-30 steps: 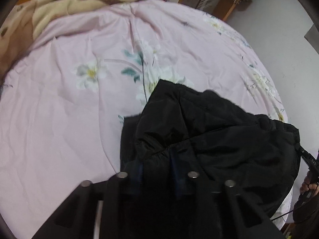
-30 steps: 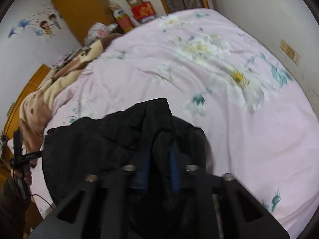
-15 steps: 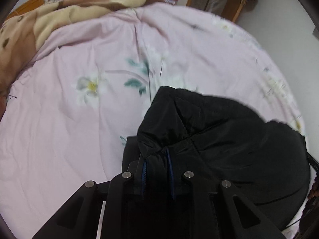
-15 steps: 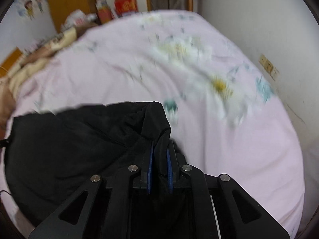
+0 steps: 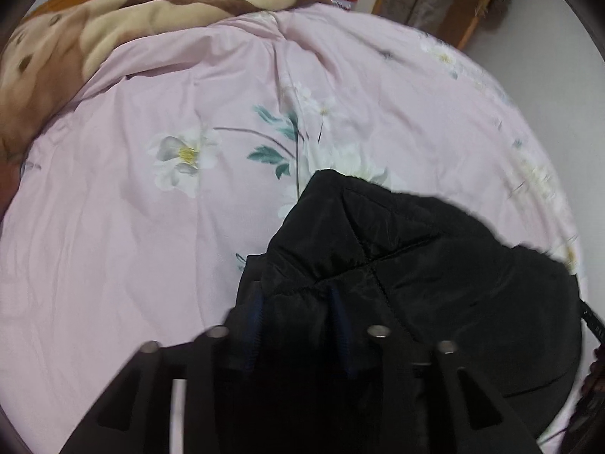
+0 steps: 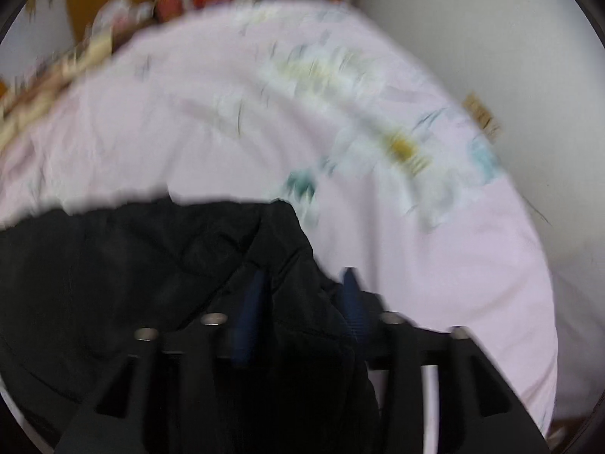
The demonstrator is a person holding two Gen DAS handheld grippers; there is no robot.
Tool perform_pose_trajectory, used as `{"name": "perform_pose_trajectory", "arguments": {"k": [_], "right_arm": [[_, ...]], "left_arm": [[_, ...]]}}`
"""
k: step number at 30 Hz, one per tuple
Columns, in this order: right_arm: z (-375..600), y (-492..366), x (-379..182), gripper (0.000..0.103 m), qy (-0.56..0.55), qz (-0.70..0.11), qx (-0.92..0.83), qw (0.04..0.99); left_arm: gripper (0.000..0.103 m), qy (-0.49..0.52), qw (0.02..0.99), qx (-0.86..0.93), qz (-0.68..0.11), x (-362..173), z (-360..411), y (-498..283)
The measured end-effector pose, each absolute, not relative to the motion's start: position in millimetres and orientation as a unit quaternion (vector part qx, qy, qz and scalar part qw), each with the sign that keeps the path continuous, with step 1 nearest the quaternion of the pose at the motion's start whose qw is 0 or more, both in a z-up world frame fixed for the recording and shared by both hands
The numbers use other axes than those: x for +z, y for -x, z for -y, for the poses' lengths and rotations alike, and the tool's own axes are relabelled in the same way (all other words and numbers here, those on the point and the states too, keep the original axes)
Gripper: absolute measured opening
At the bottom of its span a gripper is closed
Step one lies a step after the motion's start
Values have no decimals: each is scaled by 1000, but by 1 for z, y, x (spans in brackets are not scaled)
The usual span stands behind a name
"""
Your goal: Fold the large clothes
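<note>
We see left gripper (image 5: 297, 302): matte black body, angular ribs w/ triangular cutouts, four round silver pins across top. Fingers (image 5: 257, 314) dark blue, ribbed texture on pads. Pale strip visible thru gap in frame, lower left.

Right gripper (image 6: 302, 295): same build, black frame, four silver pins, blue fingers (image 6: 353, 310), tapered tips; view motion-blurred, fine detail unclear. White strip behind frame on right side.

At left-wrist view's right edge we catch bit of skin, hand (image 5: 593, 370), plus thin black cable below.

bare pink sheet (image 5: 132, 246) ahead; brown blanket (image 5: 75, 45) heaped far left.
</note>
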State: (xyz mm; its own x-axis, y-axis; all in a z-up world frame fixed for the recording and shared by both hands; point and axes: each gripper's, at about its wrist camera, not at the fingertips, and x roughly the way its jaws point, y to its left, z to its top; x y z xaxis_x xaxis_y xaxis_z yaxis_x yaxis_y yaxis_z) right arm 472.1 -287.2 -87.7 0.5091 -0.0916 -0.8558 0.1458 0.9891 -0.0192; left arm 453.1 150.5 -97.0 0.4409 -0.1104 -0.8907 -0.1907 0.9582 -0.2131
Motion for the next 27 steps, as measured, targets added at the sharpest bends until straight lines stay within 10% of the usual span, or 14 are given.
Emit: {"name": "perform_pose_trajectory", "arguments": {"k": [9,27], "right_arm": [[217,-399,-6,64,-28,-376,43,925],[152,-421,-161,65,39,-490,44,870]], "left_arm": [[73,118,888,-20,-445,-26,-87,-388],[83,32,852,-22,-522,-165,-9,-413]]}}
